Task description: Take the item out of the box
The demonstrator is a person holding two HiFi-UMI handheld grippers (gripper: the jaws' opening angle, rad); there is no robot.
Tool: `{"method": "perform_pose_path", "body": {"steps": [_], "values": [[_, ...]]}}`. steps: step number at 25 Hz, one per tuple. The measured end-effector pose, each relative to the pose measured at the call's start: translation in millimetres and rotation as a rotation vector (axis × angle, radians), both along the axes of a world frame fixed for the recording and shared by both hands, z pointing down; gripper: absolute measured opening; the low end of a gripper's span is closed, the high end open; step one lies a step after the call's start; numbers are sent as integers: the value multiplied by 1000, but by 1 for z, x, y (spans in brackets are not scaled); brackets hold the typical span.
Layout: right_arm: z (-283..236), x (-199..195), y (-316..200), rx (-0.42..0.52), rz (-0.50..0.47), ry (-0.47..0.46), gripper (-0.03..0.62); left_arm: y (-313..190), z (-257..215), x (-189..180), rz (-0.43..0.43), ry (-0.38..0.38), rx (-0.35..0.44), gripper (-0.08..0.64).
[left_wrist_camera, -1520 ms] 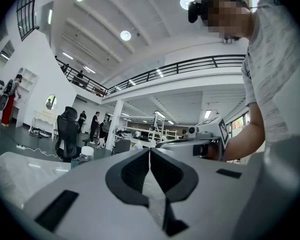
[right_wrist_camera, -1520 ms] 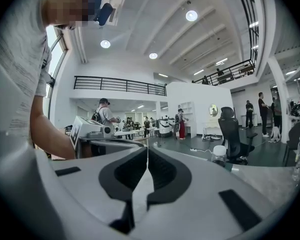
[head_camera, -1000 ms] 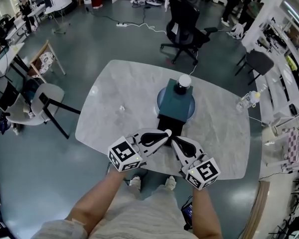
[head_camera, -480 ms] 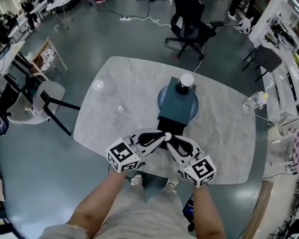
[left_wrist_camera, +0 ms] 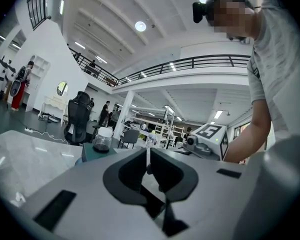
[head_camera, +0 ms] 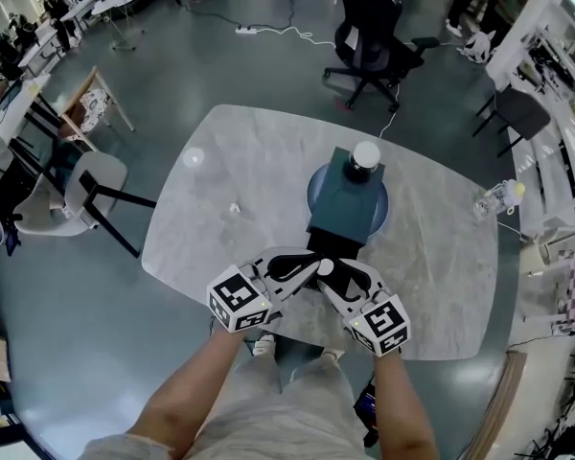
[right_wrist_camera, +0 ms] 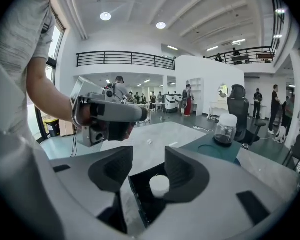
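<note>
At the near edge of the marble desk (head_camera: 240, 190), an open black box (head_camera: 331, 242) lies with both grippers converging over it.

Right gripper (right_wrist_camera: 149, 159): jaws apart and opening. Its pads touch nothing. Directly below the gap, inside the black box, sits a round white-capped item (right_wrist_camera: 159, 185); only its cap shows, so I cannot tell what kind of container it is. It is still in the box.

Left gripper (left_wrist_camera: 148, 159): jaws closed together on a thin pale strip (left_wrist_camera: 148, 151) standing upright between the pads. This may be an edge or flap of the black box, but the view is too tight to confirm. In the head view its tip sits at the box's near left side, just beside the right gripper's tip.

Beyond the black box and touching its far end, a teal box (head_camera: 345, 204) rests on a round blue plate (head_camera: 313, 188). A dark glass jar (head_camera: 364, 159) with a white lid stands upright on the teal box's far end.

A black office chair (head_camera: 369, 27) stands on the floor past the desk.
</note>
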State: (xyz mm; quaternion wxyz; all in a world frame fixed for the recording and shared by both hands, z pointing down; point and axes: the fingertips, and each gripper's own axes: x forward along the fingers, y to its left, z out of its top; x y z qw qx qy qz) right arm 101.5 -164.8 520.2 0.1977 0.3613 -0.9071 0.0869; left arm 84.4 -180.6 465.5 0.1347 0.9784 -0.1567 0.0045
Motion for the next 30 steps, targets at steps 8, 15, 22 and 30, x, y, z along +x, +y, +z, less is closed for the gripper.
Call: {"method": "perform_pose_path", "body": {"steps": [8, 15, 22, 30], "values": [[24, 1, -8, -46, -5, 39, 229, -5, 10, 0, -8, -6, -24, 20], [57, 3, -12, -112, -13, 119, 238, -7, 16, 0, -12, -10, -39, 20], [76, 5, -14, -165, -11, 183, 247, -8, 14, 1, -13, -5, -38, 21], [93, 5, -21, -211, -1, 251, 247, -8, 13, 1, -13, 0, -44, 21]]}}
